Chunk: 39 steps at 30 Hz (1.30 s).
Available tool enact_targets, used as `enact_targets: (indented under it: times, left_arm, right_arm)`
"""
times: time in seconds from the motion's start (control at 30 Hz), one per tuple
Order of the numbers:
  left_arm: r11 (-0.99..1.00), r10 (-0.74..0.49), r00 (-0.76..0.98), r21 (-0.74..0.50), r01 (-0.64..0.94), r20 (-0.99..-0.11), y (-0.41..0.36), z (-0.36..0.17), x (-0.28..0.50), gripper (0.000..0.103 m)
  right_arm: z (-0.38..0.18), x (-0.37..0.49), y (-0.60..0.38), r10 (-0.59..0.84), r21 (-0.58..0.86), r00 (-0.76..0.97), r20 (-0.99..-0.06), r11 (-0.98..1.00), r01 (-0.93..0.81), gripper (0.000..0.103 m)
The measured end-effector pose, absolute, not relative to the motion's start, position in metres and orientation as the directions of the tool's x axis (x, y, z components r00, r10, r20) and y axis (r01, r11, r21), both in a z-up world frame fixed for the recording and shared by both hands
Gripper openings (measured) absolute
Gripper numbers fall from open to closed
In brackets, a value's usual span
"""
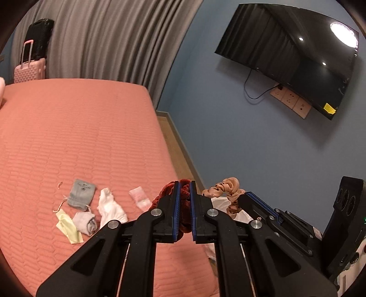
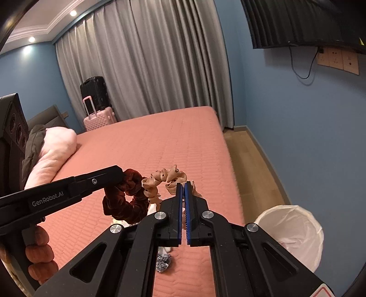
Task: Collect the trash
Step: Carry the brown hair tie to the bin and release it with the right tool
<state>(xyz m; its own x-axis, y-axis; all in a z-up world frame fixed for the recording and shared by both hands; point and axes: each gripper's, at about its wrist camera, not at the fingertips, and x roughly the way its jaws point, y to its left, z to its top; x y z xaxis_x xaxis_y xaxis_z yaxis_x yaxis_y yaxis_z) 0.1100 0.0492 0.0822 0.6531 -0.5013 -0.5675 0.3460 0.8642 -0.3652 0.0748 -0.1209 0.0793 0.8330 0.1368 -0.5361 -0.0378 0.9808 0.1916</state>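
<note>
Left wrist view: left gripper (image 1: 184,189) pinches a dark red velvet scrunchie (image 1: 184,206) above the bed (image 1: 80,137); farther left lie a white sock (image 1: 111,208) and grey pouch (image 1: 82,194). Right wrist view alone shows the right gripper (image 2: 183,189) clamping a tan scrunchie (image 2: 169,177), and a white-lined bin (image 2: 295,230) at right.

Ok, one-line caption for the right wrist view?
Right gripper pinches a tan scrunchie above the bed; left gripper holds a maroon one.

Warm ceiling spotlights (image 2: 73,13); TV (image 1: 297,57) glare; sharp, fisheye-warped edges.
</note>
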Motion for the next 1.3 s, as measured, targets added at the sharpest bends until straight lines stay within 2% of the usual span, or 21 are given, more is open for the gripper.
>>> enact_targets:
  times: [0.3,0.87,0.93,0.97,1.0,1.03,1.07,1.1,1.17,1.3]
  left_arm:
    - [0.806,-0.589,0.602,-0.331,0.491,-0.539,-0.032,0.102,0.101,0.008]
    - [0.736,-0.647,0.489,-0.309,0.602,-0.586,-0.134,0.082,0.107,0.01]
    - [0.729,-0.655,0.477,-0.325,0.602,-0.585,-0.139,0.079,0.109,0.01]
    - [0.732,-0.653,0.479,-0.327,0.598,-0.586,-0.142,0.078,0.111,0.016]
    - [0.737,-0.649,0.486,-0.325,0.593,-0.586,-0.144,0.077,0.112,0.033]
    - [0.743,-0.643,0.495,-0.32,0.588,-0.584,-0.145,0.077,0.113,0.044]
    - [0.753,-0.634,0.51,-0.313,0.58,-0.581,-0.146,0.078,0.113,0.063]
    - [0.761,-0.626,0.528,-0.304,0.572,-0.574,-0.146,0.078,0.112,0.069]
    - [0.764,-0.621,0.534,-0.289,0.577,-0.574,-0.148,0.079,0.111,0.069]
    - [0.776,-0.604,0.545,-0.272,0.569,-0.582,-0.145,0.077,0.113,0.069]
  right_arm:
    - [0.1,0.053,-0.205,-0.001,0.176,0.864,-0.503,0.979,0.104,0.002]
    - [0.058,0.056,-0.288,-0.099,0.194,0.815,-0.57,0.948,0.251,0.002]
    - [0.054,0.057,-0.294,-0.1,0.199,0.812,-0.575,0.945,0.258,0.005]
    - [0.051,0.058,-0.296,-0.106,0.203,0.811,-0.575,0.942,0.267,0.007]
    - [0.05,0.059,-0.296,-0.106,0.205,0.81,-0.576,0.941,0.269,0.007]
    - [0.048,0.058,-0.297,-0.11,0.204,0.808,-0.579,0.94,0.274,0.007]
    - [0.046,0.058,-0.298,-0.112,0.205,0.807,-0.579,0.938,0.278,0.009]
    - [0.045,0.056,-0.299,-0.113,0.208,0.808,-0.578,0.937,0.28,0.012]
    - [0.045,0.054,-0.3,-0.119,0.213,0.811,-0.572,0.934,0.287,0.022]
    - [0.047,0.053,-0.299,-0.117,0.217,0.818,-0.564,0.934,0.283,0.026]
